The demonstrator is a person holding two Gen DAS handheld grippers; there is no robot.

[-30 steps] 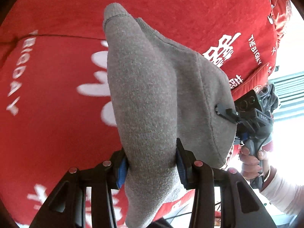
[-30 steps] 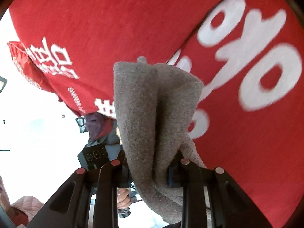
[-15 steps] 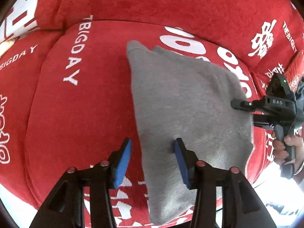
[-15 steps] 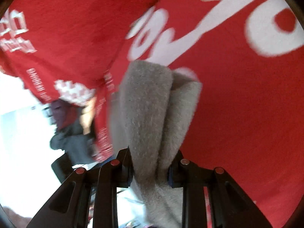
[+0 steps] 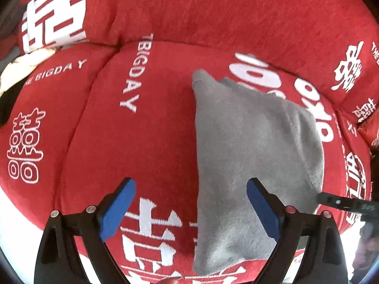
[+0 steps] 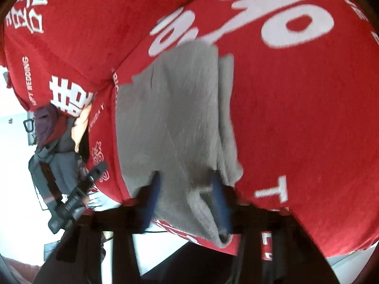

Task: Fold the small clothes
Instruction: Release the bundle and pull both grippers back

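Observation:
A small grey knitted garment [image 5: 251, 156] lies folded and flat on a red cushion [image 5: 146, 146] with white lettering. My left gripper [image 5: 190, 209] is wide open above the garment's near left edge and holds nothing. In the right wrist view, which is blurred, the same grey garment [image 6: 180, 118] lies on the cushion. My right gripper [image 6: 187, 196] has its blue pads [image 6: 220, 203] apart on either side of the garment's near edge, and they do not pinch it. The tip of the right gripper [image 5: 341, 202] shows at the right edge of the left wrist view.
The red sofa back [image 5: 213, 14] rises behind the cushion. A pale cloth [image 5: 21, 68] lies at the far left of the sofa. The left gripper tool [image 6: 75, 194] and a bundle of dark clothes [image 6: 54, 137] show left of the cushion edge.
The grey garment was laid down flat on the cushion. My left gripper let go first and opened wide. My right gripper has now opened too and released the cloth.

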